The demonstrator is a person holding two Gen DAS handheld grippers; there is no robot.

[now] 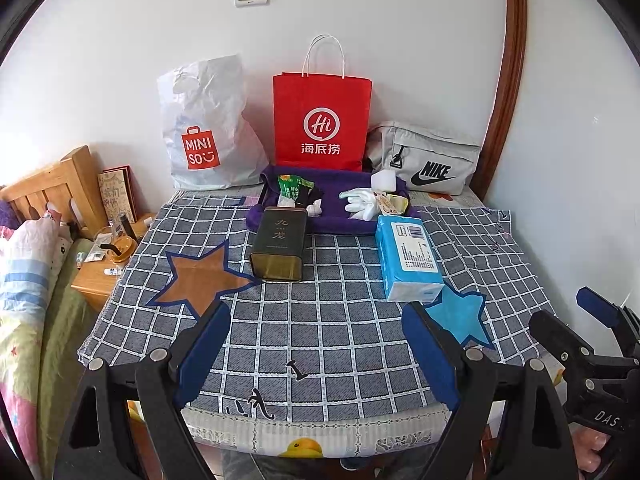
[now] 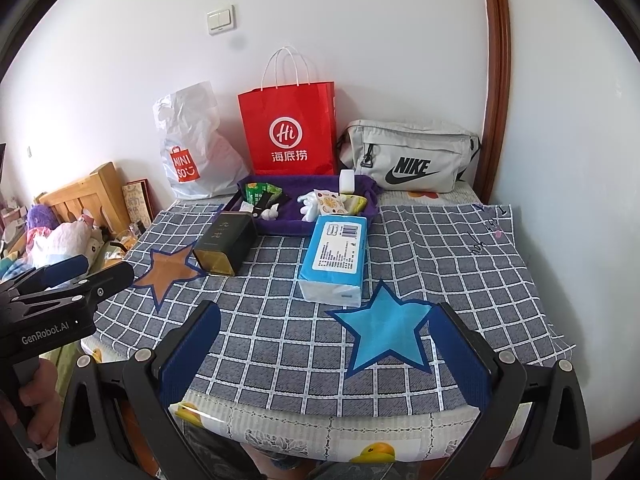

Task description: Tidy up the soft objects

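- Left edge: a wooden bedside cabinet point(image 1: 96, 280) with small clutter, beside a bed point(image 1: 24, 264) with patterned bedding. Not part of the job, as far as I can judge.
- Checked cloth point(image 1: 340, 332) covers the tabletop; a brown star patch point(image 1: 200, 276) sits on its left, a blue star patch point(image 2: 386, 326) on its right.
- Left hand-held gripper point(image 1: 316, 356): jaws wide apart, nothing between them, hovering over the near edge of the cloth, tilted downward.
- Dark tea tin point(image 1: 280, 246) lies on its side just right of the brown star, its far end touching the purple tray point(image 1: 340, 222). Rigid, so probably not a target.
- Back row against the wall: white Miniso plastic bag point(image 1: 200, 128), red paper bag point(image 1: 322, 120), grey Nike pouch point(image 1: 428, 160).
- Purple tray holds a green snack packet point(image 1: 294, 188), white gloves point(image 1: 360, 202), a white block point(image 1: 386, 181) and a yellowish wrapper point(image 2: 334, 202).
- Blue tissue pack point(image 1: 408, 258) lies lengthwise between the tray and the blue star, its near end touching the star's tip. Likeliest soft object to take first.
- Right hand-held gripper point(image 2: 324, 354): jaws also spread, empty, the blue star showing between its pads.
- Judgement: nothing is grasped yet. To do it well, come down on the tissue pack across its narrow width, near the middle, and close gently; it will squash and may sag at the ends.
- Gloves are limp: pinch the bunched part, lift straight up to clear the tray rim.
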